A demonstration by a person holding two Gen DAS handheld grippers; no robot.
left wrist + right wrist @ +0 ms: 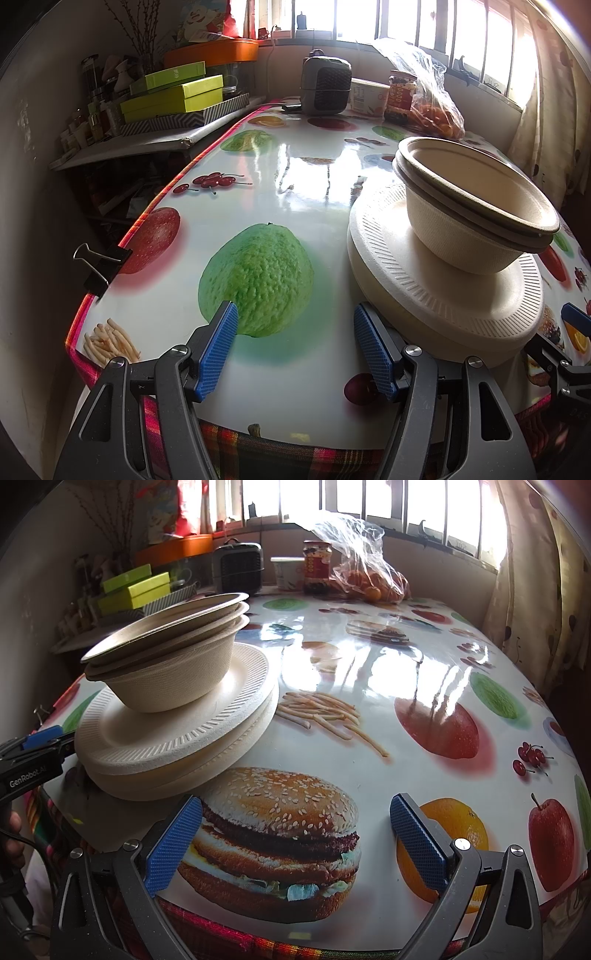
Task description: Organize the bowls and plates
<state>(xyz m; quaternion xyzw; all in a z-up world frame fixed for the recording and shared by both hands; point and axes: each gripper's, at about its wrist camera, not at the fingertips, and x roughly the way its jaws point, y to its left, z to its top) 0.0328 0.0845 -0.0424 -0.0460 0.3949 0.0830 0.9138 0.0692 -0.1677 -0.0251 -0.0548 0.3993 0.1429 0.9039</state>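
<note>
Stacked beige paper bowls (443, 221) sit on a stack of white foam plates (424, 291) near the front edge of the fruit-print table (295, 177). My left gripper (297, 345) hovers just left of the plates, open, with only tablecloth between its blue pads. A blue pad (574, 314) of the right gripper shows at the right edge. In the right wrist view the bowls (166, 679) and plates (177, 738) stand to the upper left. My right gripper (295, 842) is open over the printed burger. A blue pad (40, 737) of the left gripper sits beside the plates.
A black binder clip (99, 262) grips the table's left edge. At the far end stand a grey fan heater (325, 88), a tub (369, 98), a jar (400, 96) and a bag of oranges (436, 107). Green boxes (173, 96) lie on a side shelf. A hand (13, 834) shows lower left.
</note>
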